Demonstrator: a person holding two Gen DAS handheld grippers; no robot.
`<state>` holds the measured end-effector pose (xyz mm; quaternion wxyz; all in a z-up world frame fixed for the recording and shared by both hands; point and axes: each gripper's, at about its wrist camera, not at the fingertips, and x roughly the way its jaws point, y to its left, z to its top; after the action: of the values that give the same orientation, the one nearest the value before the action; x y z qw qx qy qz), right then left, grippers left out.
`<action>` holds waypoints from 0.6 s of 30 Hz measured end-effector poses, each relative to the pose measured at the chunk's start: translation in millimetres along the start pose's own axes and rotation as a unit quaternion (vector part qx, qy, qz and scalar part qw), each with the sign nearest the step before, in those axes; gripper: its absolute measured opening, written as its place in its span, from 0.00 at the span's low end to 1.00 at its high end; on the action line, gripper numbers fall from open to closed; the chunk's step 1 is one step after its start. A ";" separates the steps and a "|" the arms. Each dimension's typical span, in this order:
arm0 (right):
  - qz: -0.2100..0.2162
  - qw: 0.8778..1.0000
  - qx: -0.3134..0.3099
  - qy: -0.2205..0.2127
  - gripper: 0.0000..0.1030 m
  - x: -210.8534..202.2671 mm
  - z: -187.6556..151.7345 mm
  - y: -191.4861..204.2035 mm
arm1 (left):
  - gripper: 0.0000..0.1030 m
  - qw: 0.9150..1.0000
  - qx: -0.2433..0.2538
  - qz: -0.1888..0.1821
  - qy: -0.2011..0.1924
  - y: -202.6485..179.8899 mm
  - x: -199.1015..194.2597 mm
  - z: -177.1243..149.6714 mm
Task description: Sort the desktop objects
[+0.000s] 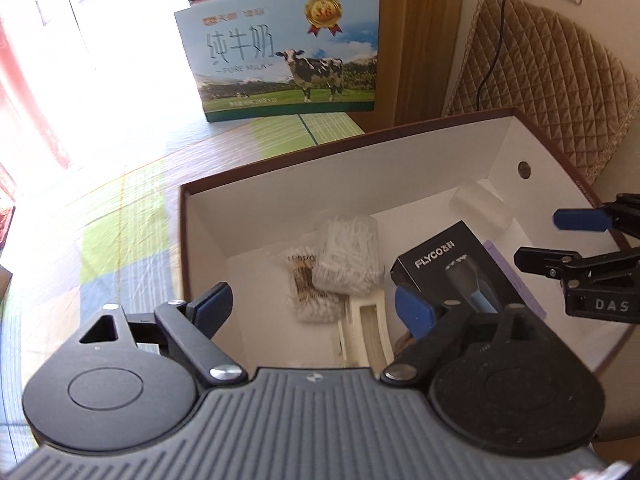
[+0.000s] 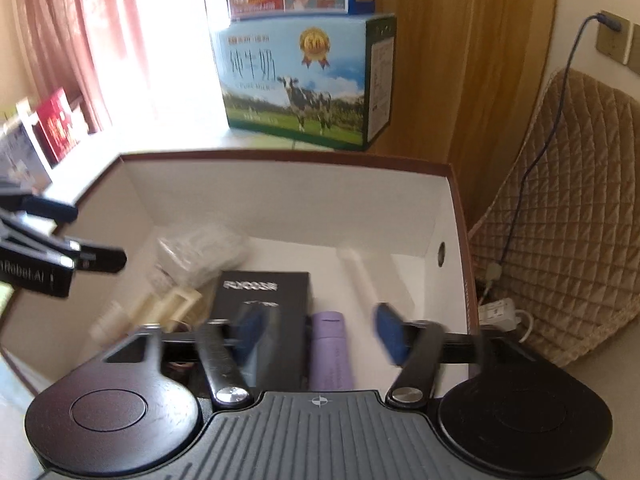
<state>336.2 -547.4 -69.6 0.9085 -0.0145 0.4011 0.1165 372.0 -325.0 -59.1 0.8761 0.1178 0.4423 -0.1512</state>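
The storage box (image 1: 400,132) is white inside with a dark brown rim. In it lie a black shaver carton (image 1: 452,268) with pale lettering, a lilac tube (image 2: 330,350), clear bags of white cotton swabs (image 1: 348,256) and a cream plastic piece (image 1: 368,328). The desk (image 1: 120,216) cloth is checked in green, blue and beige. The milk carton (image 1: 280,48) shows a black-and-white cow on green grass under blue sky. The chair cushion (image 1: 552,80) is tan, quilted in diamonds.
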 end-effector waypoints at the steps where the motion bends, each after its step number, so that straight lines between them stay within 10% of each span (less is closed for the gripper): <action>1: 0.005 1.000 0.002 -0.005 0.67 -4.7 -0.4 2.2 | 0.86 1.000 -0.002 0.002 -0.003 1.0 -5.3 -2.9; 11: 0.024 0.998 0.040 -0.036 0.98 -53.2 -15.3 36.0 | 0.93 0.999 -0.020 0.011 -0.031 12.7 -64.2 -34.0; 18: 0.018 0.997 0.059 -0.039 0.98 -87.5 -40.3 65.9 | 0.94 0.998 -0.034 0.012 -0.042 23.7 -104.3 -65.6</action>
<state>235.2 -505.7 -28.4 0.9205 0.0512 0.3717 0.1095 273.5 -264.0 -10.9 0.8993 0.0863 0.4083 -0.1308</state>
